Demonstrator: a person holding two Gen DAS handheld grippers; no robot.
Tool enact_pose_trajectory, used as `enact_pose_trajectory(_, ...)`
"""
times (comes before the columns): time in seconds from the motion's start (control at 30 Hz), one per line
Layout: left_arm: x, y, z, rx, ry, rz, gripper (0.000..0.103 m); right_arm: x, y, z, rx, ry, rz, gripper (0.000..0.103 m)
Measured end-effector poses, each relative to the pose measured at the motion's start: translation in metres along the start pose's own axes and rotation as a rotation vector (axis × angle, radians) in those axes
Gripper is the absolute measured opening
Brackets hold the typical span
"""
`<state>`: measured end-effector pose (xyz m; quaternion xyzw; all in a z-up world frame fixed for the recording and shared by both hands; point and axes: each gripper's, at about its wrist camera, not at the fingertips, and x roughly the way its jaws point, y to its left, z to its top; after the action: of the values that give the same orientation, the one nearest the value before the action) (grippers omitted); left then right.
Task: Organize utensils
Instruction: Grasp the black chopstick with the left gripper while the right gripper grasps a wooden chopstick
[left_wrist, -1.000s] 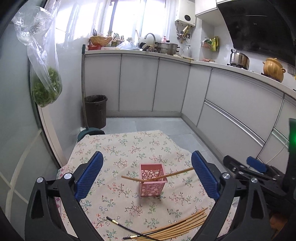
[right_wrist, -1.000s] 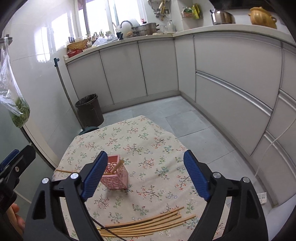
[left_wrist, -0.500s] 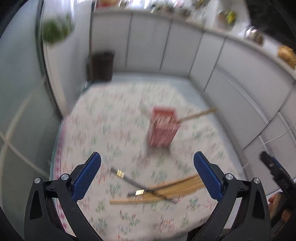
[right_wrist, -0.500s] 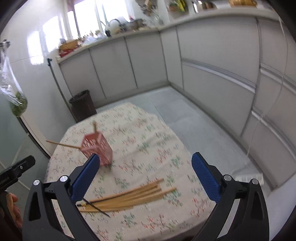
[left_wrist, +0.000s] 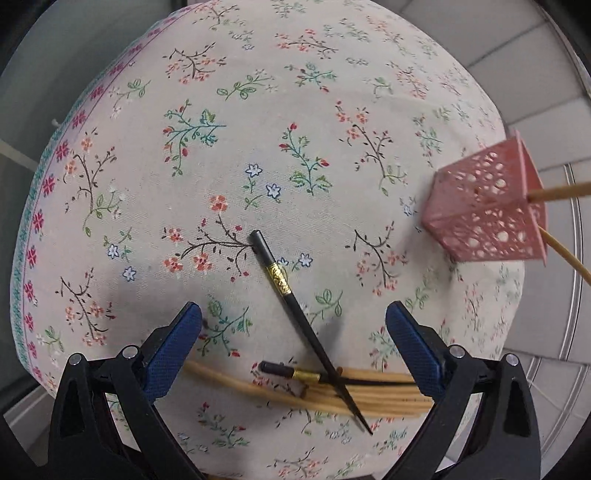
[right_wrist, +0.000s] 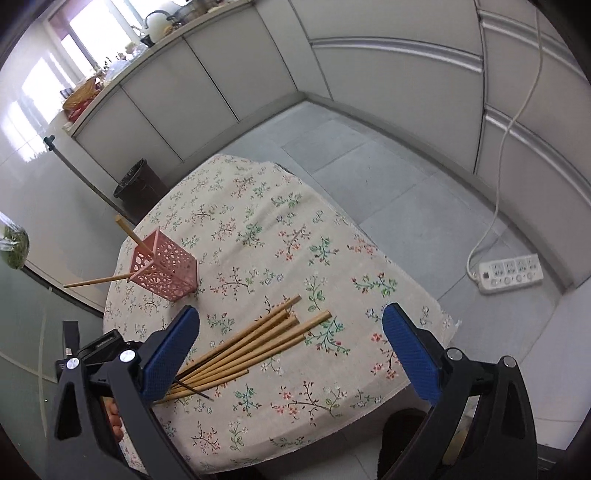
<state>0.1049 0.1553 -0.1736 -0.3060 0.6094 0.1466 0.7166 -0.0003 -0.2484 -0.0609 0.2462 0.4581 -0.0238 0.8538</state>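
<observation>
Left gripper (left_wrist: 293, 325) spread over black chopstick (left_wrist: 295, 306) (nothing held); right gripper (right_wrist: 290, 339) likewise spread. Should close squarely mid-shaft, clear of bamboo chopsticks (left_wrist: 369, 400).

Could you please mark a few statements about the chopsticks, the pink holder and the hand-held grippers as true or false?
1. Two wooden chopsticks already stand in the pink holder. True.
2. The left hand-held gripper is clamped on a black chopstick. False: it is open, with the chopstick lying on the tablecloth.
3. The loose wooden chopsticks lie bundled together. True.
4. The right hand-held gripper holds a wooden chopstick. False: it is open and empty.
5. The holder has tipped over. False: it stands upright.
</observation>
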Motion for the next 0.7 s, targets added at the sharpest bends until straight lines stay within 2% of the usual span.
enact_pose_trajectory(0.23,0.017,-0.003,0.004,-0.095,-0.051,0.081,0.094,0.002,-0.014,0.004,0.048,0.023,0.007,0.097)
enact_pose_trajectory(0.33,0.018,-0.013,0.002,-0.062,-0.091,0.127,0.075,0.006,-0.015,0.003,0.036,0.034,-0.007,0.097)
enact_pose_trajectory(0.37,0.017,-0.017,0.0,-0.051,-0.105,0.152,0.063,0.007,-0.016,0.003,0.034,0.036,-0.018,0.097)
enact_pose_trajectory(0.4,0.017,-0.019,-0.001,-0.044,-0.115,0.173,0.056,0.008,-0.016,0.003,0.034,0.039,-0.026,0.097)
enact_pose_trajectory(0.47,0.016,-0.022,-0.004,-0.034,-0.124,0.182,0.049,0.012,-0.017,0.003,0.041,0.048,-0.038,0.097)
enact_pose_trajectory(0.53,0.014,-0.023,-0.008,-0.015,-0.136,0.185,0.035,0.016,-0.016,0.002,0.046,0.06,-0.047,0.097)
enact_pose_trajectory(0.6,0.011,-0.021,-0.006,0.004,-0.139,0.156,0.012,0.02,-0.014,0.0,0.043,0.075,-0.06,0.097)
enact_pose_trajectory(0.7,0.01,-0.017,-0.003,0.011,-0.126,0.067,0.009,0.034,-0.017,-0.003,0.091,0.132,-0.051,0.097)
